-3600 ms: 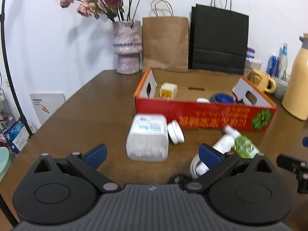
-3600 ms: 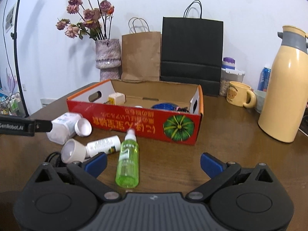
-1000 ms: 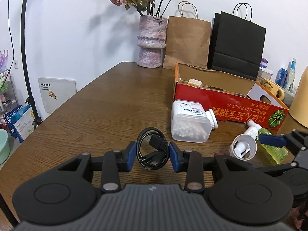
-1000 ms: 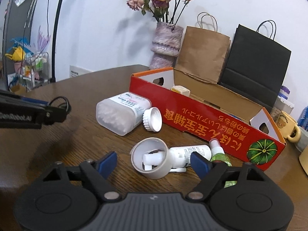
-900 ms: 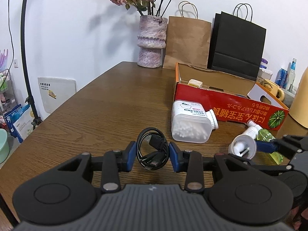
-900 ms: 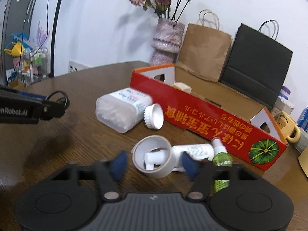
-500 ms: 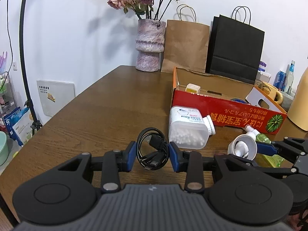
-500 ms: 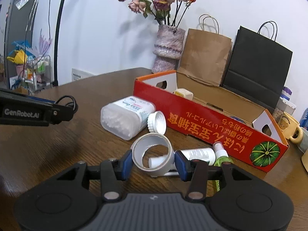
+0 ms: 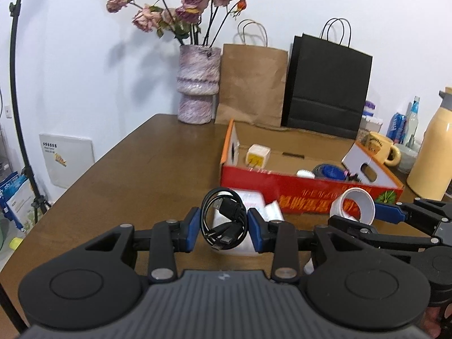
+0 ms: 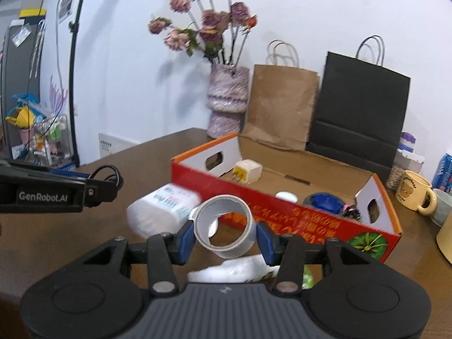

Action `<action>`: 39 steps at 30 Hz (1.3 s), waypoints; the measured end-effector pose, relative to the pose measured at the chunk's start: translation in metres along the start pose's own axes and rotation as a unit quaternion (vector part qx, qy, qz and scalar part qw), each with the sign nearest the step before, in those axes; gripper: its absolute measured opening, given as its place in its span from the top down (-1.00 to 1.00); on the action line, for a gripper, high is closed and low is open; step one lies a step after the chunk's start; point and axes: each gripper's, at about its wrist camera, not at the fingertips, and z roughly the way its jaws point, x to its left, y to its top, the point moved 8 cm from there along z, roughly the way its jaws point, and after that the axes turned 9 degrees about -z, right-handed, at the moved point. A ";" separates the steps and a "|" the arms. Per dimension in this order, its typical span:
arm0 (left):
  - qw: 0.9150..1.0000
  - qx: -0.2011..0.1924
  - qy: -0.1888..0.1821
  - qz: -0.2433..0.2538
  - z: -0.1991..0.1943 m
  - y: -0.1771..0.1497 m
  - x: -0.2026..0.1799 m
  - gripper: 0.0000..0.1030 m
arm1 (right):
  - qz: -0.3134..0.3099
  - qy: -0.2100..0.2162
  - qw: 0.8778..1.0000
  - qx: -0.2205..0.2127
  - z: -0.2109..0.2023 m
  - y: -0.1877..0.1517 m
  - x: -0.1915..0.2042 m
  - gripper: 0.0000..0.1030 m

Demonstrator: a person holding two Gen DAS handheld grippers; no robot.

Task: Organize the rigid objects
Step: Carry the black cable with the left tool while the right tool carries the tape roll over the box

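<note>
My left gripper [image 9: 224,227] is shut on a coiled black USB cable [image 9: 224,217] and holds it above the table, in front of the red cardboard box [image 9: 282,188]. My right gripper [image 10: 226,237] is shut on a roll of white tape [image 10: 224,226], lifted off the table near the box's front wall [image 10: 282,212]. The tape roll also shows in the left wrist view [image 9: 354,206]. A white cotton-swab jar [image 10: 161,207] lies on its side below. The box holds a white charger plug [image 10: 247,172] and a blue coiled item [image 10: 325,202].
A white bottle [image 10: 240,268] lies on the table under the right gripper. A vase of dried roses [image 9: 197,84], a brown paper bag [image 9: 252,84] and a black paper bag [image 9: 326,84] stand behind the box. A yellow mug [image 9: 381,148] and a cream thermos [image 9: 432,152] stand at the right.
Both grippers have risen and moved toward the box with their loads. The tape roll has left the table and the white bottle stayed behind.
</note>
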 end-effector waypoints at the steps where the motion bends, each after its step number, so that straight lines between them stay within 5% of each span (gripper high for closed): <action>1: 1.000 -0.001 -0.003 -0.002 0.002 0.004 -0.003 0.28 | 0.003 -0.003 1.000 -0.002 0.000 0.002 -0.005 0.10; 39: 1.000 -0.017 -0.010 0.006 0.125 0.091 -0.094 0.29 | 0.073 -0.043 0.996 -0.029 0.087 0.054 -0.128 0.11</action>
